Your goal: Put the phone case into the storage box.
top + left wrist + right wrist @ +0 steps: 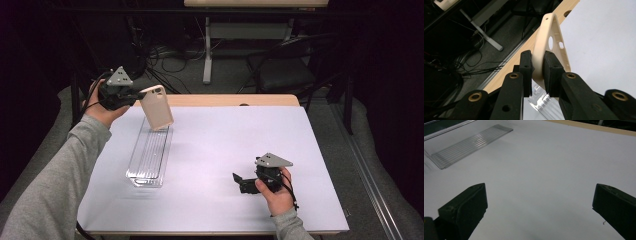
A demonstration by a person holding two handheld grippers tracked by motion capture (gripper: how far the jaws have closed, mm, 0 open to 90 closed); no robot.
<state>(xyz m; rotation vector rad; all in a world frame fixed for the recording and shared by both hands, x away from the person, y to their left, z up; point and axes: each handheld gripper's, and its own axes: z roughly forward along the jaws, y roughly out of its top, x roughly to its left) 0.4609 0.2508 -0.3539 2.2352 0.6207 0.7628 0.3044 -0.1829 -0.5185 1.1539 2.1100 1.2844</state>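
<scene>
The beige phone case [156, 107] hangs in the air above the far end of the clear ribbed tray [150, 157], tilted with its camera cut-out end uppermost. The left claw [537, 67] pinches it by one side rim, pads pressed on either face of that thin wall. This is probably why the case leans out sideways from the claw rather than lying flat: an edge grip leaves the open back and the whole body free, so it can be lowered lengthwise into the tray without the claw fouling the tray walls. The tray lies long-ways on the white counter [225, 150], its length roughly matching the case's, which suggests it is the place the case belongs to; whether the case is heading in or coming out I cannot tell.

The right claw [240, 182] rests low over bare counter, well apart from the tray, its jaws spread wide with nothing between them. It seems parked clear of the work, perhaps ready to steady the light tray should it slide.
</scene>
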